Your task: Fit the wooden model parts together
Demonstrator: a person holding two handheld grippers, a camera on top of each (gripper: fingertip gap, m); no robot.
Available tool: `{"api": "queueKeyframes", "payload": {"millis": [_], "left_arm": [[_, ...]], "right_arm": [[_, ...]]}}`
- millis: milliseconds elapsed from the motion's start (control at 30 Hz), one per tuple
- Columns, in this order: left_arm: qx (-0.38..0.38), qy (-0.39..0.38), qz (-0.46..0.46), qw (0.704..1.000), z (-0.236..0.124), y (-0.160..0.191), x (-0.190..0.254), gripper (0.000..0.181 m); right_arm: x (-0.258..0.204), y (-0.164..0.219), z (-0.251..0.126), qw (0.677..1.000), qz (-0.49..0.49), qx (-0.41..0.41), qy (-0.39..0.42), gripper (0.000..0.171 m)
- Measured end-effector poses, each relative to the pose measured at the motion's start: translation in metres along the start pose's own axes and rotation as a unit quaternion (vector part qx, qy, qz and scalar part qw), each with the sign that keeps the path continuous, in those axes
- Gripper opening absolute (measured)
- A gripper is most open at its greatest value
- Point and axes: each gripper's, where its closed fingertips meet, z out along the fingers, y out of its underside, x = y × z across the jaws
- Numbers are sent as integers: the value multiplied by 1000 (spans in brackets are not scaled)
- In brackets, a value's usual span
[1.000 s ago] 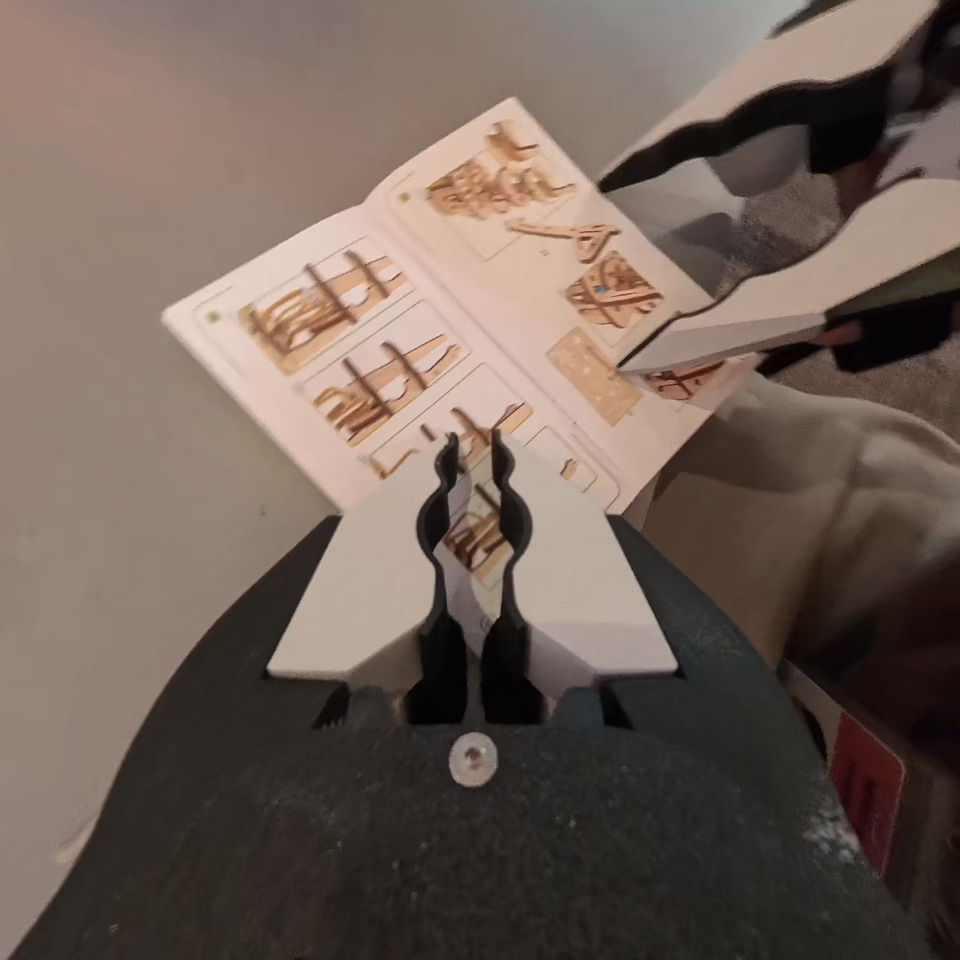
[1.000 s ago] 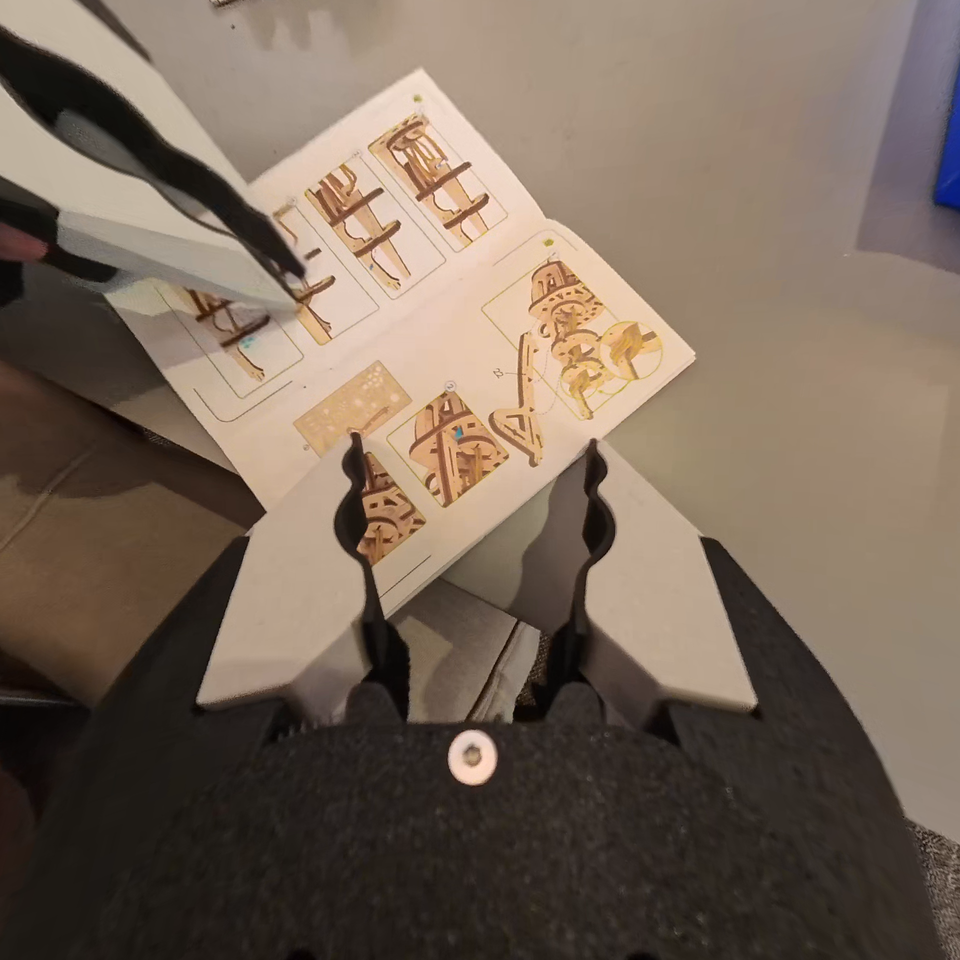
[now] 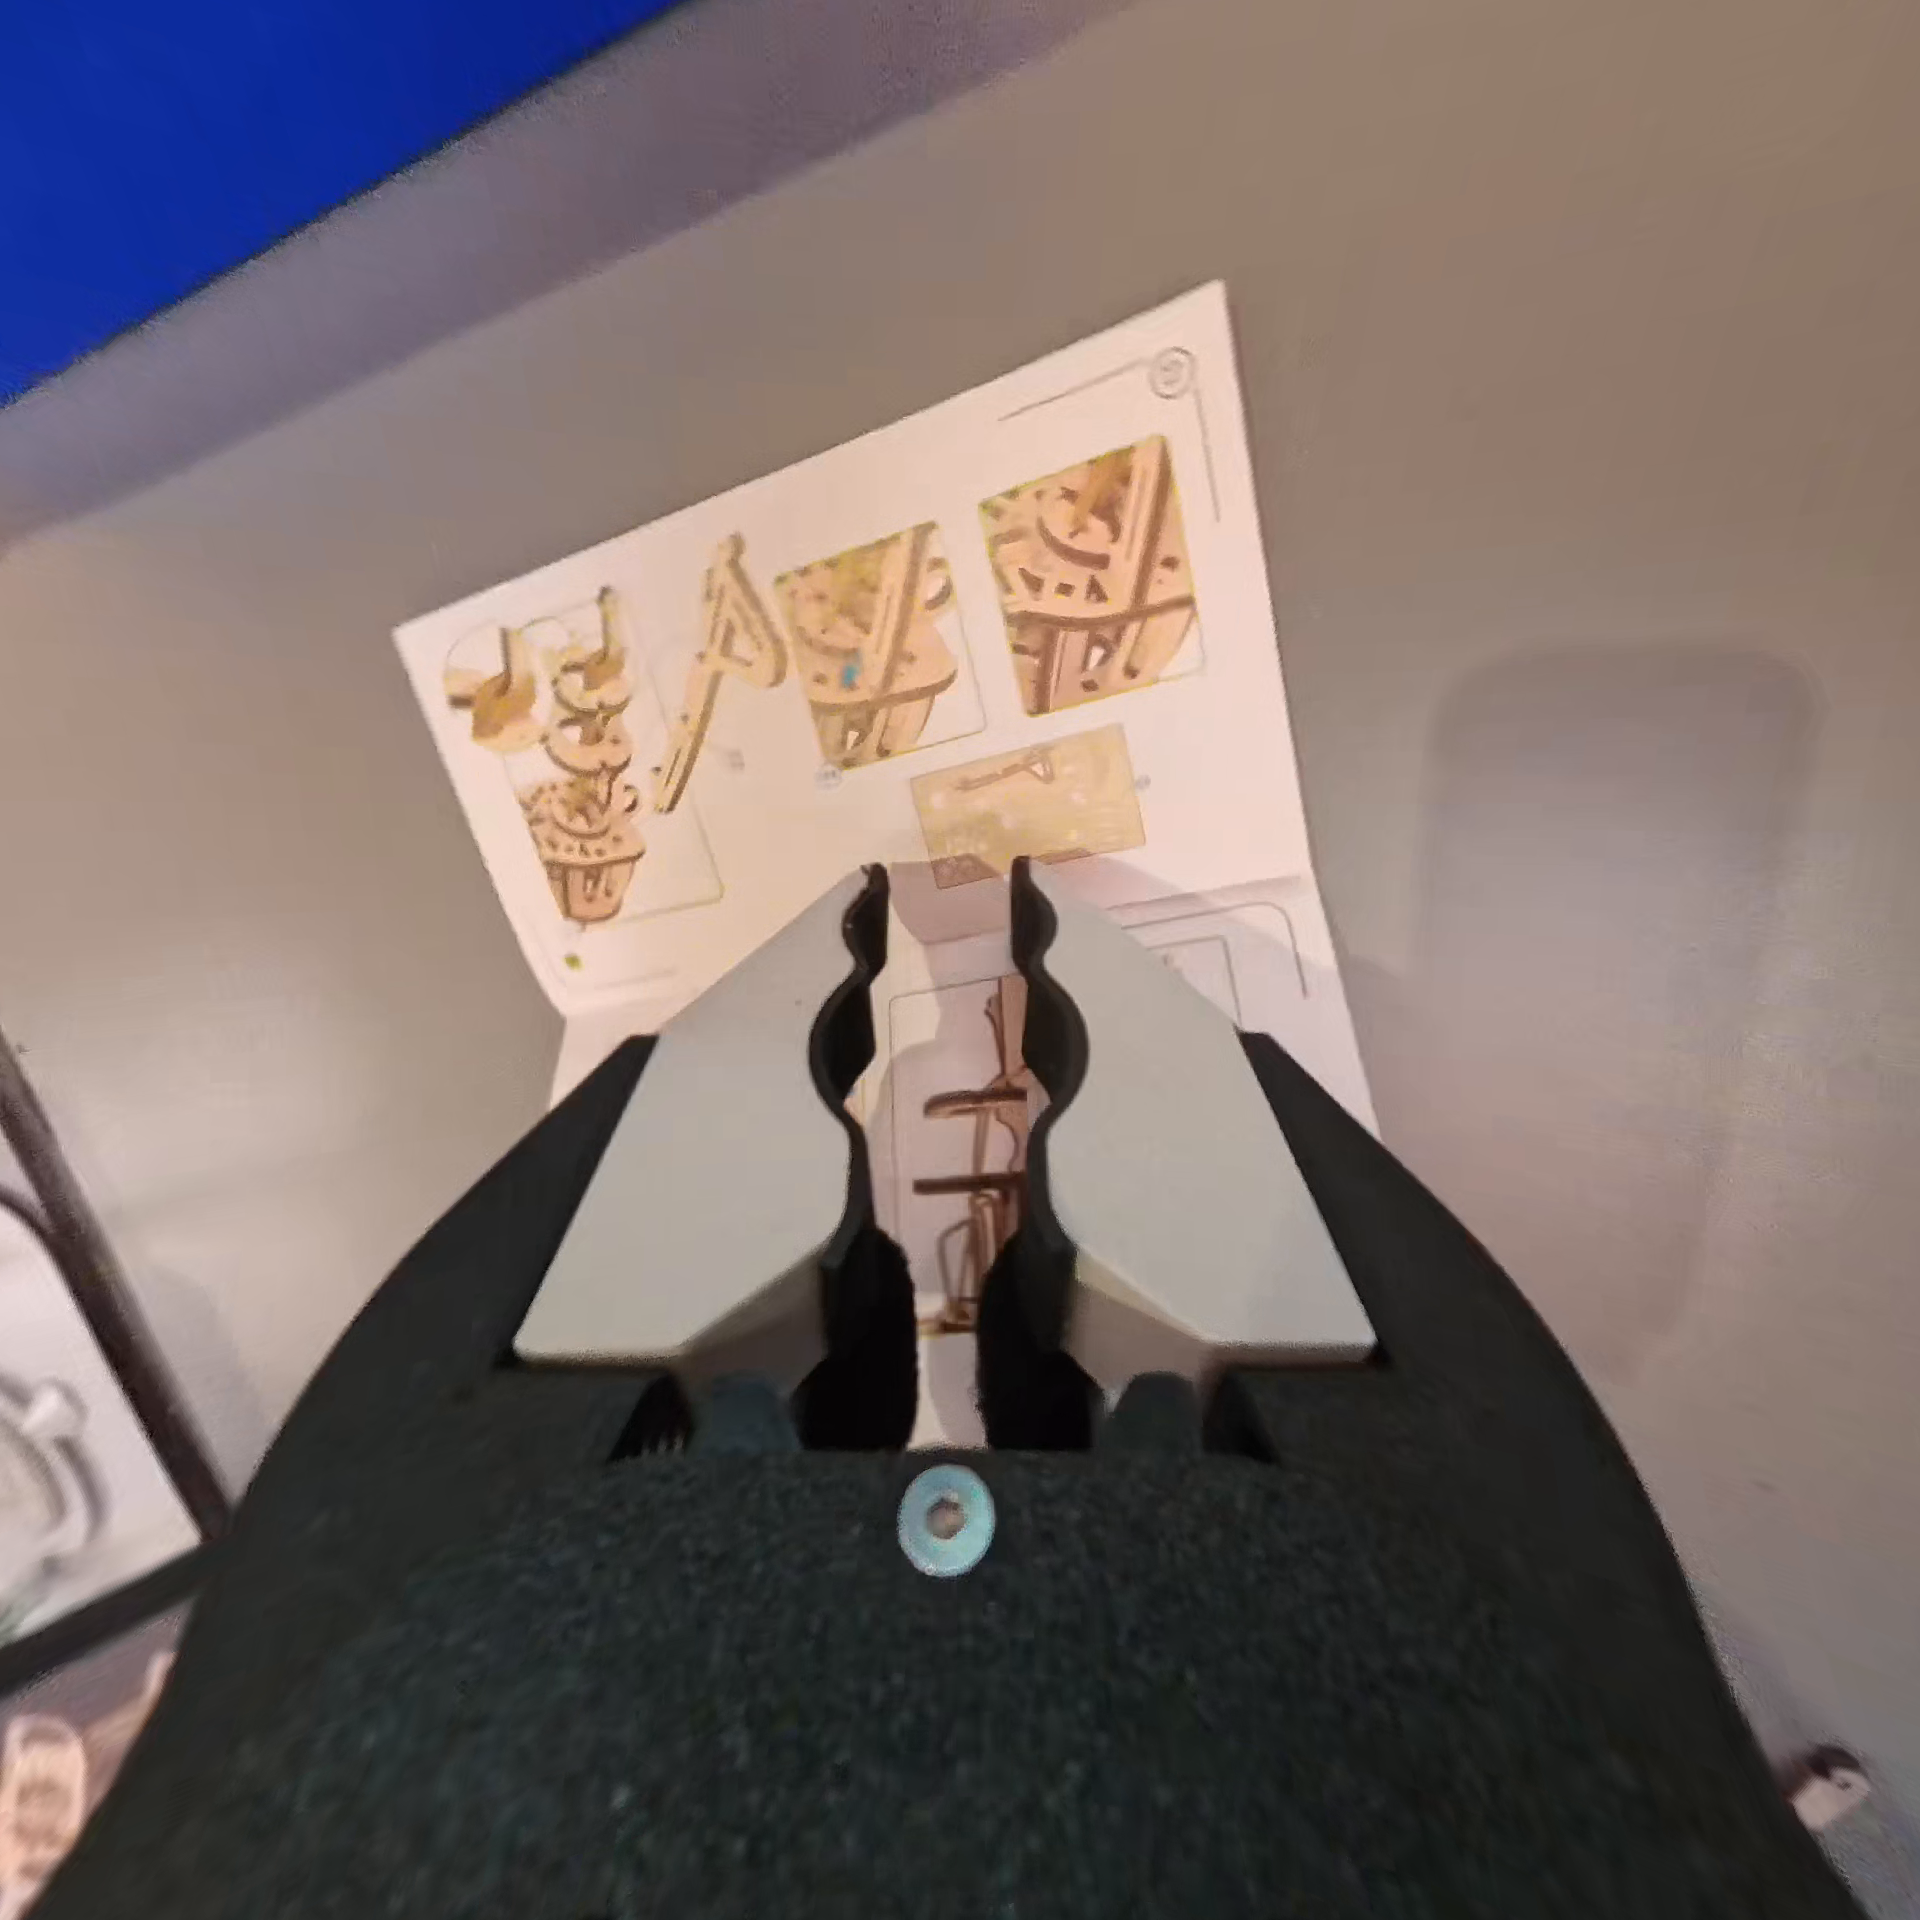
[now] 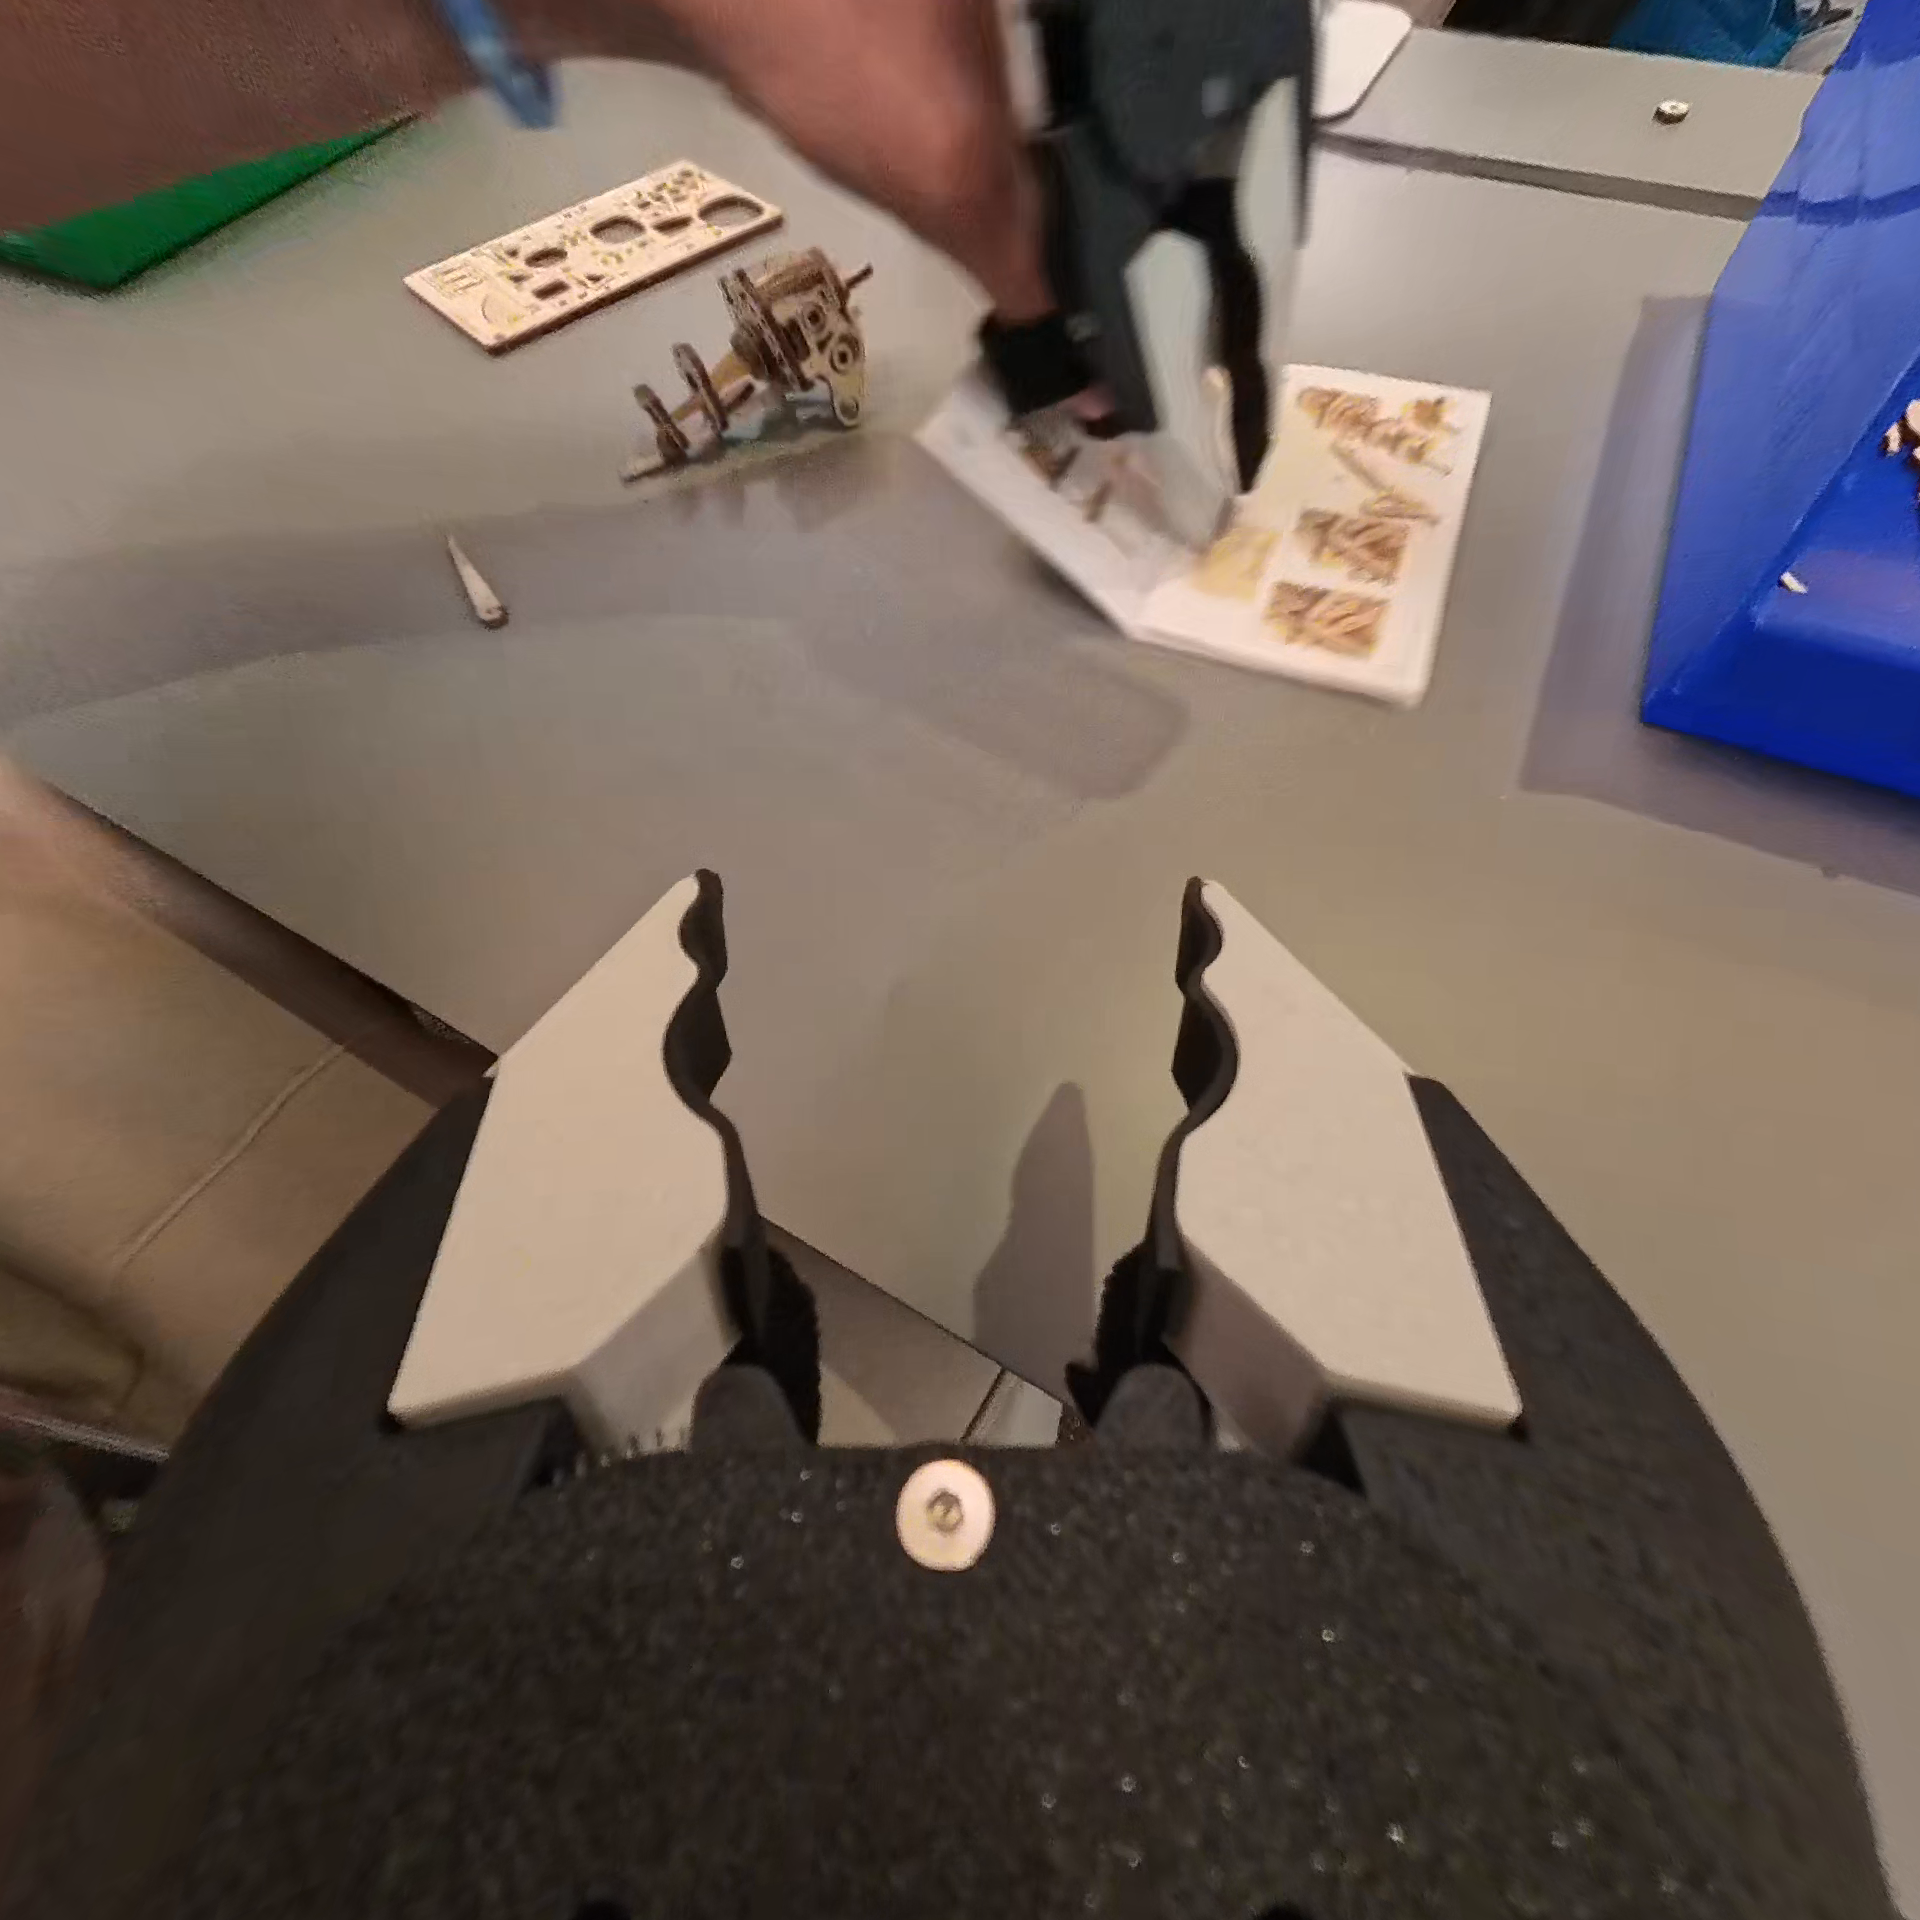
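Note:
A partly built wooden model [image 4: 774, 343] stands on the grey table [image 4: 935, 727] at the back. A punched wooden parts sheet [image 4: 592, 255] lies behind it, and a small pointed wooden piece [image 4: 476, 582] lies in front. My left gripper [image 3: 945, 868] points tip-down over the open instruction booklet [image 3: 831, 675], jaws a little apart with nothing between them. In the right wrist view the left gripper [image 4: 1221, 499] stands on the booklet [image 4: 1340, 540], held by a hand [image 4: 914, 135]. My right gripper [image 4: 945, 883] is open and empty above the table's near part.
A blue bin [image 4: 1787, 468] stands at the right, next to the booklet. A green sheet [image 4: 177, 223] lies at the far left. The table edge runs along the lower left, with a beige surface [image 4: 156, 1091] below it. The tips of one gripper are about 20 cm away from the tips of the other. My left gripper is the nearer one to the partly built wooden model [image 4: 774, 343]: about 15 cm, against 25 cm.
The booklet has gone from the table's near edge to beside the blue bin, with the left gripper over it and its jaws now wider. My right gripper has pulled back and opened wider.

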Motion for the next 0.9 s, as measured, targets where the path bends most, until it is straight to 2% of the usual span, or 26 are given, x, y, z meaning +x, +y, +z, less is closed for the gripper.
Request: {"api": "queueKeyframes", "payload": {"millis": [100,200,233,300,367,400,467,533,600,633,700,767,900], "left_arm": [[-20,41,-26,999,12,-6,-35,25],[-36,17,-28,999,12,2,-54,26],[-35,-3,-37,999,5,5,-58,32],[37,-51,-83,995,-33,0,-63,35],[130,-117,-147,974,-93,14,-69,37],[158,-155,-185,957,-122,38,-73,37],[167,-207,-267,926,-160,115,-67,41],[114,-222,-361,898,-162,214,-45,45],[42,-192,-467,862,-141,294,-11,85],[19,-185,-508,841,-131,317,3,93],[-2,-194,-530,825,-119,338,19,105],[-13,-222,-528,820,-118,346,22,105],[9,-163,-587,793,-102,345,31,102]], "right_arm": [[-4,-4,0,1000,6,7,-8,87],[-7,-4,-1,1000,10,9,-12,87],[-7,-4,-2,1000,11,10,-12,87],[-9,-6,-4,1000,15,16,-13,87],[-12,-8,-5,999,19,23,-18,87],[-14,-10,-6,999,20,25,-20,87],[-18,-11,-5,999,18,27,-26,87],[-25,-11,-2,999,15,23,-35,87],[-33,-12,2,999,13,23,-47,87],[-38,-14,4,998,14,23,-53,87],[-46,-16,10,997,16,23,-67,87],[-53,-19,17,997,14,21,-77,87],[-61,-27,30,996,2,20,-88,87]]}}
